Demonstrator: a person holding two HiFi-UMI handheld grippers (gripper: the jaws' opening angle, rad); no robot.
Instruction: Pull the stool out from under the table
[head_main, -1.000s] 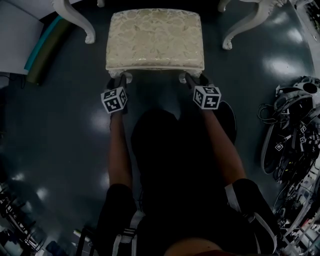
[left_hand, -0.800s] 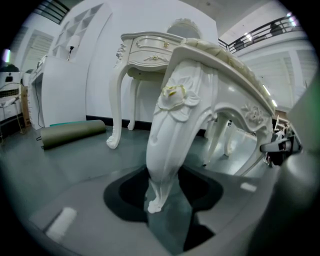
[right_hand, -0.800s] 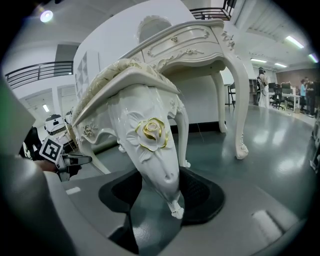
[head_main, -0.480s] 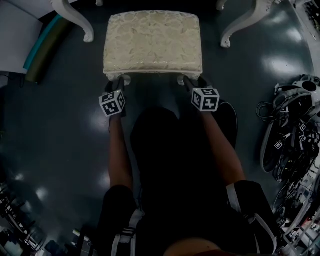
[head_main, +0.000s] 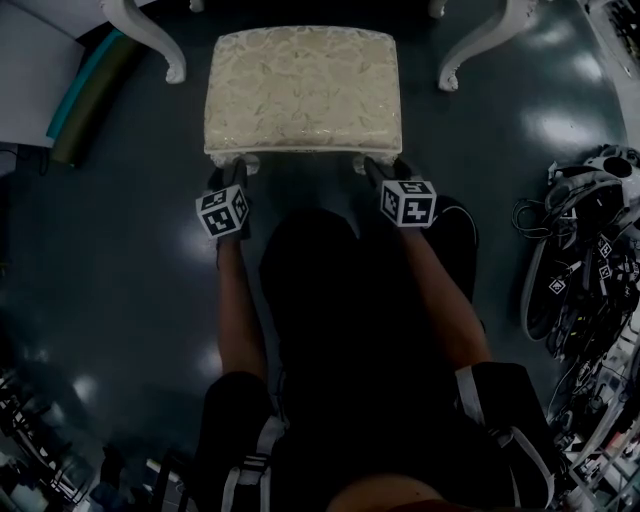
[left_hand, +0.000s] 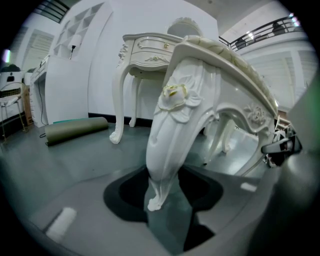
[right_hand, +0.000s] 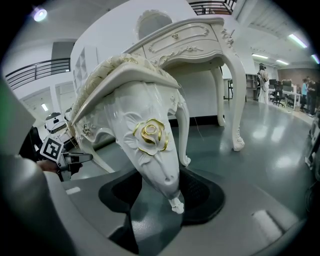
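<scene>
The left gripper (head_main: 235, 172) and right gripper (head_main: 383, 170) each clamp a front leg (left_hand: 167, 135) of the stool (head_main: 303, 90). It looks mostly clear of the table (left_hand: 150, 50) at twelve o'clock, so little pulling seems left.

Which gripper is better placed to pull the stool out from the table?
Neither: the left gripper clamps the stool's left front leg, the right gripper its right front leg. Pull evenly with both.

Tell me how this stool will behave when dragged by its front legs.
Likely rigid: the stool looks solidly carved, so it should follow the left gripper and right gripper as one piece. Its glossy leg may slip in the jaws. Small feet should slide on the smooth floor.
</scene>
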